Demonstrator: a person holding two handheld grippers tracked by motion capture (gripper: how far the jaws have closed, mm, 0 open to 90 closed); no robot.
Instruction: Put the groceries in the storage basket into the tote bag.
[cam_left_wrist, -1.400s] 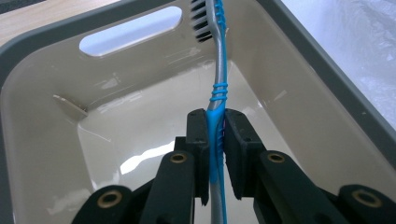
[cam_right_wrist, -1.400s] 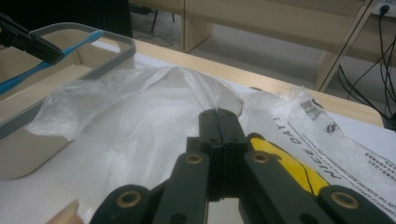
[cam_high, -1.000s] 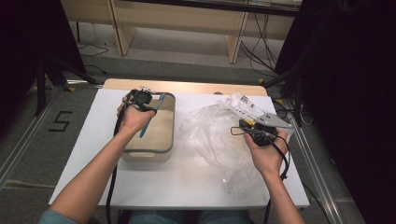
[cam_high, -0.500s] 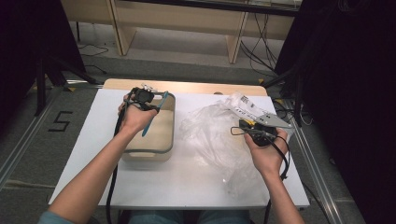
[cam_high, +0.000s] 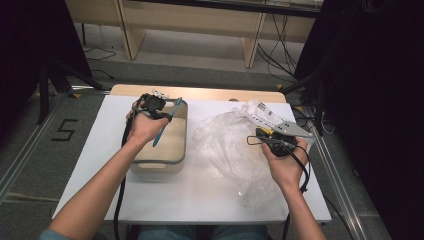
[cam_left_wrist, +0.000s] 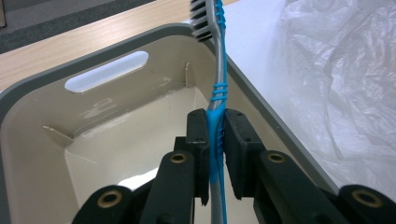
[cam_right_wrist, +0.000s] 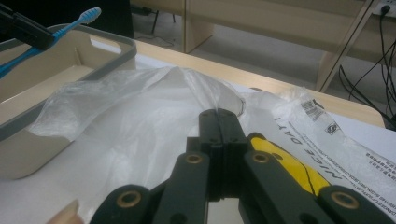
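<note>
The left gripper (cam_left_wrist: 215, 135) is clamped on the handle of a blue and grey toothbrush (cam_left_wrist: 218, 70), holding it above the beige tub (cam_high: 180, 150) with the grey rim. From above, the brush (cam_high: 164, 125) runs on a slant: its bristled head points away from the person, toward the far right corner of the tub, and the tail of the handle angles back down over the tub's inside. In the left gripper view the long axis stands nearly straight up between the pads, bristles at the top, over the tub's far rim.

The right gripper (cam_right_wrist: 219, 126) has its jaws closed flat together on the clear plastic bag (cam_high: 230, 145), which lies crumpled on the white bench (cam_high: 200, 195) just right of the tub.

Compared with a second ago, the brush's head now points a little further over the right rim; the right hand and the bag have not shifted.
</note>
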